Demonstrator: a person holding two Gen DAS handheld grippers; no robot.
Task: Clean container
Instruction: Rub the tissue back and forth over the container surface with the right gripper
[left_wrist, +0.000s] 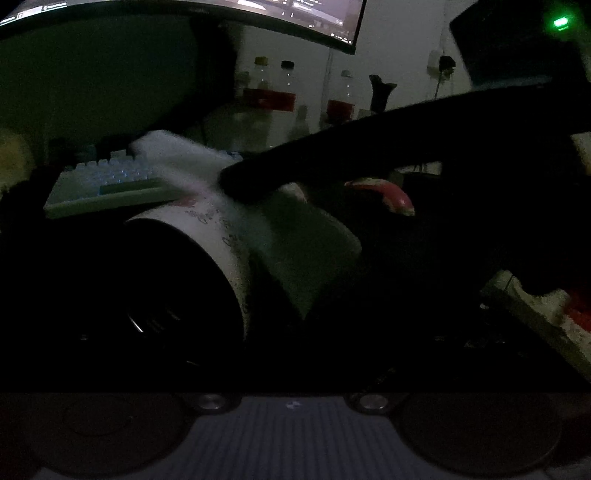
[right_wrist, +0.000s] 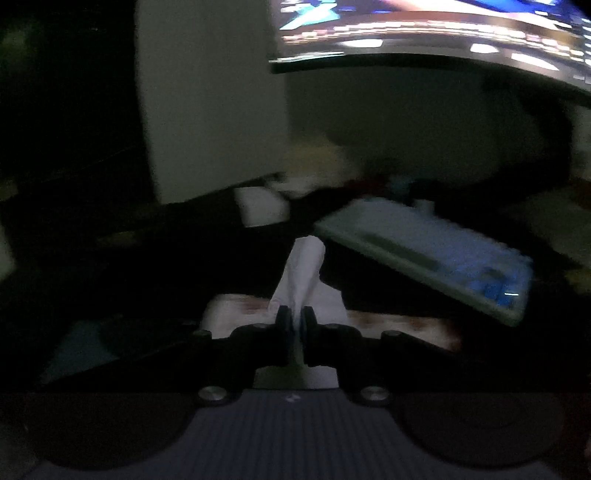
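The scene is very dark. A white container (left_wrist: 221, 229) with dark print lies tilted close in front of my left gripper, its black mouth turned toward the camera's left. The left fingers are lost in the dark. My right gripper (left_wrist: 231, 182) reaches in from the right as a black silhouette and presses a white tissue (left_wrist: 173, 158) against the container's upper wall. In the right wrist view the right gripper (right_wrist: 295, 317) is shut on the tissue (right_wrist: 303, 266), which sticks up beyond the tips. A white surface with reddish marks (right_wrist: 221, 312) lies just under them.
A pale keyboard (left_wrist: 103, 181) (right_wrist: 436, 251) lies behind the container. A lit monitor (left_wrist: 184, 14) (right_wrist: 424, 29) hangs above. Several bottles (left_wrist: 266, 88) stand at the back wall. A red and white object (left_wrist: 388, 192) lies to the right. A white box (right_wrist: 262, 206) sits further back.
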